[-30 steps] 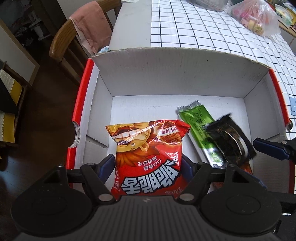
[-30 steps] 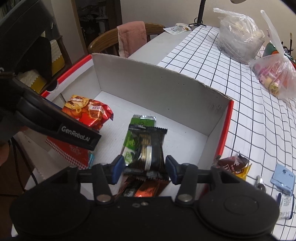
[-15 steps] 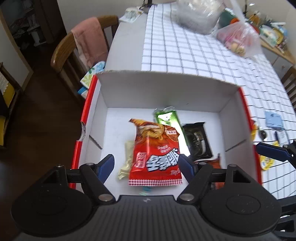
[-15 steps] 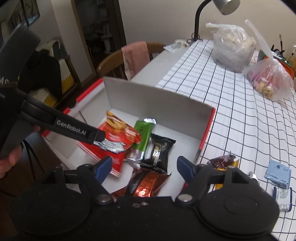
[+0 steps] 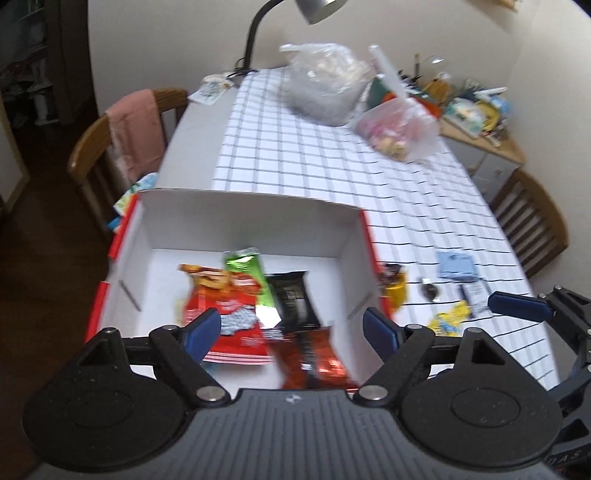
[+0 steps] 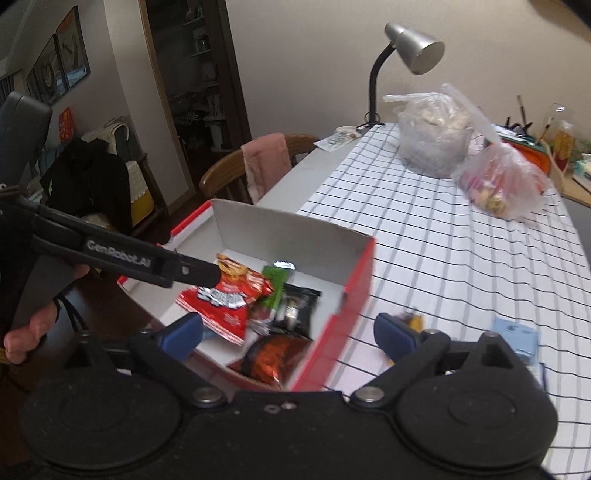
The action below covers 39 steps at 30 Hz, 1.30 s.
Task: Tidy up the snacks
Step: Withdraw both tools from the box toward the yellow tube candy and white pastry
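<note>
Left wrist view: looking down a long tabletop under a checked cloth, lamp at the far edge, two clear plastic bags near the far right corner, wooden chair with pink cloth along the left edge. Sitting at the near left corner, a white cardboard box with red outer walls, holding the red snack bag, green packet, black packet and a dark orange packet against the near wall. Lying loose on the cloth just right of the box, small wrappers and a blue packet. Hovering above the box, left gripper having just widened, jaws well apart, gripping nothing.

Right wrist view: showing the same box from its right side, red wall nearest. Crossing the left of the frame, the other tool in a hand, its finger partly hiding the snack bag. Right gripper having just spread wide, empty, straddling the box's near right corner; doorway and dark chairs beyond
</note>
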Motion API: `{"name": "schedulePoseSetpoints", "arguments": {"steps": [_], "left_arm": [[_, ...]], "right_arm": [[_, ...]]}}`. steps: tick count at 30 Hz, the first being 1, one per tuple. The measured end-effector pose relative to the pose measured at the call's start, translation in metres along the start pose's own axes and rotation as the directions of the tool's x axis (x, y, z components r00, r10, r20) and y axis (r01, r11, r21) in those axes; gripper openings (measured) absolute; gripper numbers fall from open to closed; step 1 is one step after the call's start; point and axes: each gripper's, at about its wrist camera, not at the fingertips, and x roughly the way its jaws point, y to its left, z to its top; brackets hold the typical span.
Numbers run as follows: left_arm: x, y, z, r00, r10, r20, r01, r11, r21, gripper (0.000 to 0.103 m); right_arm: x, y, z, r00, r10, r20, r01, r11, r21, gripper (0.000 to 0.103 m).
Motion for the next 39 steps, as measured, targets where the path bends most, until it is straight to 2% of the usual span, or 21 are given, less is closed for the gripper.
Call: {"name": "schedulePoseSetpoints", "arguments": {"steps": [5,9,12,16,24,33,39], "left_arm": [[0.001,-0.029,-0.008,0.998,-0.056,0.006,0.056,0.998,0.004,0.089],[0.009,-0.055,-0.014,0.995,-0.104,0.004,0.105,0.995,-0.004,0.1],[0.015,-0.075,-0.017,0.991,-0.134,0.012,0.135,0.991,-0.005,0.1],[0.028,-0.107,-0.019,0.993,-0.121,0.01,0.121,0.992,0.022,0.1],[0.067,-0.162,-0.025,0.994,-0.102,-0.051,0.107,0.988,0.113,0.1],[0.114,-0.21,-0.042,0.988,-0.064,-0.141,0.098,0.962,0.255,0.1],[0.147,-0.224,-0.041,0.984,-0.013,-0.179,0.063,0.959,0.276,0.1]], "right_arm": [[-0.022,-0.027,-0.019,0.999,-0.052,-0.007,0.052,0.999,0.017,0.102],[-0.039,-0.055,-0.035,0.995,-0.095,-0.025,0.096,0.995,0.035,0.102],[-0.049,-0.079,-0.047,0.992,-0.123,-0.04,0.124,0.991,0.043,0.102],[-0.058,-0.113,-0.061,0.987,-0.146,-0.07,0.15,0.987,0.051,0.102],[-0.061,-0.18,-0.081,0.98,-0.15,-0.131,0.16,0.985,0.068,0.102],[-0.027,-0.234,-0.085,0.97,-0.145,-0.196,0.16,0.985,0.067,0.102],[0.007,-0.259,-0.082,0.963,-0.135,-0.232,0.164,0.98,0.11,0.102]]}}
